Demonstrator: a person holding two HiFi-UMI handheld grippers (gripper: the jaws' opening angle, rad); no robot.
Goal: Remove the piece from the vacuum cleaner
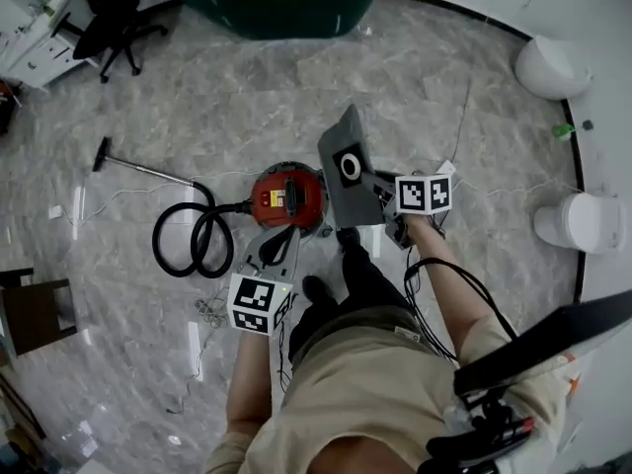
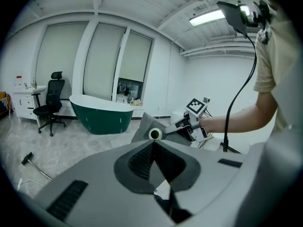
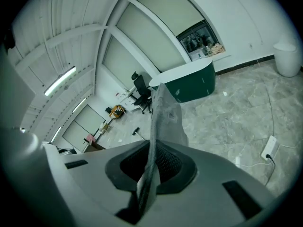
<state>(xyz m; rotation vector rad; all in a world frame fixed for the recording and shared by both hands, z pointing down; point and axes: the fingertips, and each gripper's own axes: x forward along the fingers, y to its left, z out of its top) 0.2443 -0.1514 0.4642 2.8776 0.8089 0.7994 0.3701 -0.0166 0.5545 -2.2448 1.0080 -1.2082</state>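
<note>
Jaws of the right gripper (image 3: 150, 148) are clamped on the lower edge of a flat grey dust bag (image 3: 165, 112), which runs straight up between the pads. Gripping by the edge probably leaves the bag's ringed inlet (image 1: 349, 167) uncovered and lets the flat body hang free of the hand. In the head view the bag is in the air beside the red vacuum cleaner (image 1: 288, 197) and not touching it, so removal appears essentially complete.

Jaws of the left gripper (image 2: 154, 145) are together at the tips with nothing between them. This gripper (image 1: 281, 233) hovers close over the vacuum cleaner, pointing at it, probably placed to steady the body.

View differences:
- Right gripper view: shows the bag edge-on only, with marble floor (image 3: 236, 112) and a green bathtub (image 3: 189, 84) behind. No vacuum cleaner is visible.
- Left gripper view: shows the bag's broad face and white ring (image 2: 155, 135), and the right gripper holding it from the side.
- Head view: alone shows the vacuum cleaner on the floor, with its coiled hose (image 1: 193, 237).
</note>
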